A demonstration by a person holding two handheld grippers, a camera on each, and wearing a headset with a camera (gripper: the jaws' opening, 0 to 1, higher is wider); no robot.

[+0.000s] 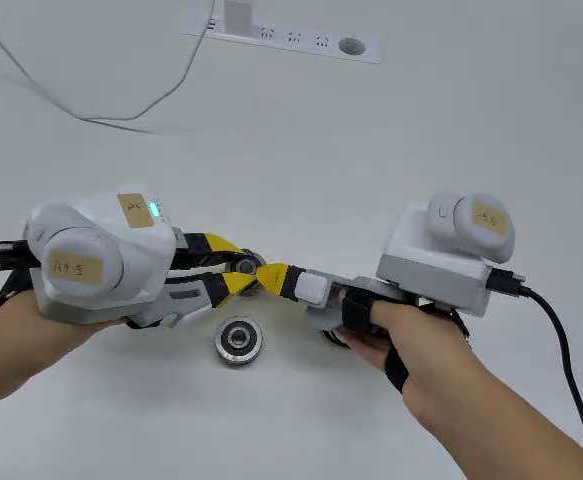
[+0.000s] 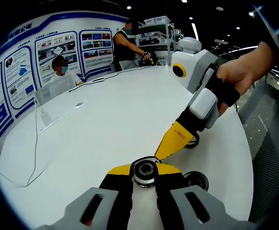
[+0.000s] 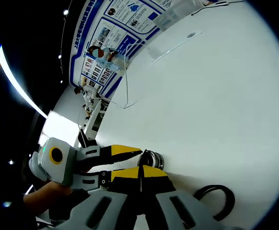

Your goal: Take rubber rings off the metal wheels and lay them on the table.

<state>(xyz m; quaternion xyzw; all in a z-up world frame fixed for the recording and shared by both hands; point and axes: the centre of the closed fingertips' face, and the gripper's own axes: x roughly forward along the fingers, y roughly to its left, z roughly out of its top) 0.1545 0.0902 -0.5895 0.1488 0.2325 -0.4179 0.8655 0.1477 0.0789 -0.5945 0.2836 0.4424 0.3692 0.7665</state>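
While your left hand-held gripper (image 1: 239, 268), at the left of the head view, is clenched on a metal wheel (image 2: 145, 172) and holds it off the worktop (image 1: 371, 150), the job is to peel, not pull. Its yellow tips bite the wheel from both sides, so the rim faces right and is free to work on. Your right hand-held gripper (image 1: 271, 274) comes in from the right with its jaws pressed together, its tip touching that rim. Whether a lip of the rubber ring is pinched between them I cannot make out, the contact is too small. If it is not, open a little, catch the rubber edge alone, then roll it outward over the rim while the left grip stays firm and square. Avoid twisting the wheel out of the left jaws.

Around you, a cable (image 1: 121, 115) trails across the upper left of the head view, well apart from the work. A second wheel (image 1: 239, 340) lies flat just below the two tips at the centre; lower nothing onto it. A power strip (image 1: 281, 35) sits at the top centre, far off. One black ring (image 3: 216, 196) already lies on the worktop at the lower right of the right gripper view, near your right hand, so lay the next one beside it, not on top.
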